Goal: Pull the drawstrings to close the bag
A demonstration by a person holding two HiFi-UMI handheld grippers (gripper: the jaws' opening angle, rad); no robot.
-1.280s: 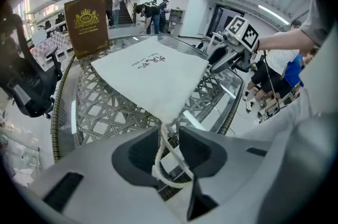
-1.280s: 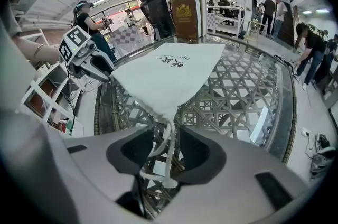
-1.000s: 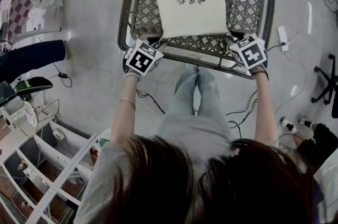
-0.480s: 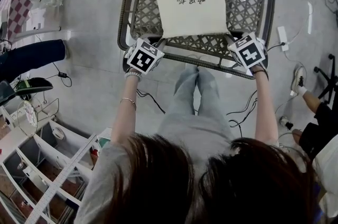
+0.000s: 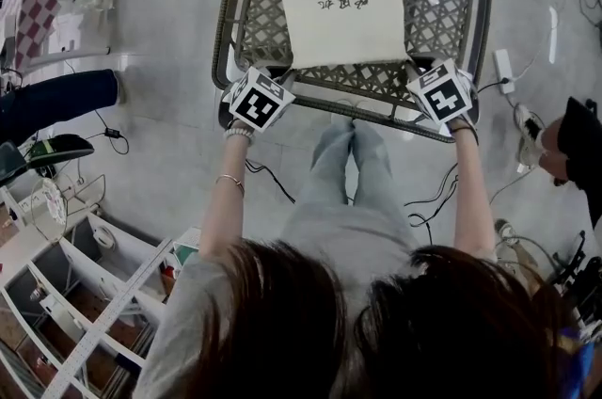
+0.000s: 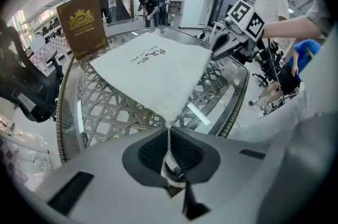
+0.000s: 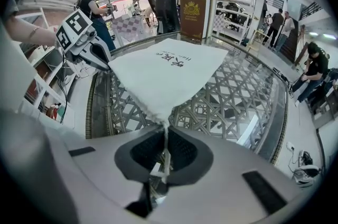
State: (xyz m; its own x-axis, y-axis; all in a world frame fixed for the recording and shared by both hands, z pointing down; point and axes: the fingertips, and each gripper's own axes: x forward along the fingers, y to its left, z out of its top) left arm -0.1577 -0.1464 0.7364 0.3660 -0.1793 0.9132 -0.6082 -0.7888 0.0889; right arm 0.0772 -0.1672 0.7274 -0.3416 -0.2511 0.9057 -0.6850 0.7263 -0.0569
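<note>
Your left gripper (image 6: 169, 134) and right gripper (image 7: 165, 136) just pinched shut on the drawstrings (image 6: 168, 150) (bottom corners of the bag (image 5: 340, 0)); now you can pull.

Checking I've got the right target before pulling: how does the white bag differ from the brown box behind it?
The white bag lies flat; the brown box stands upright beyond it. The bag carries dark lettering, the box a gold crest. Both rest on the lattice table.
</note>
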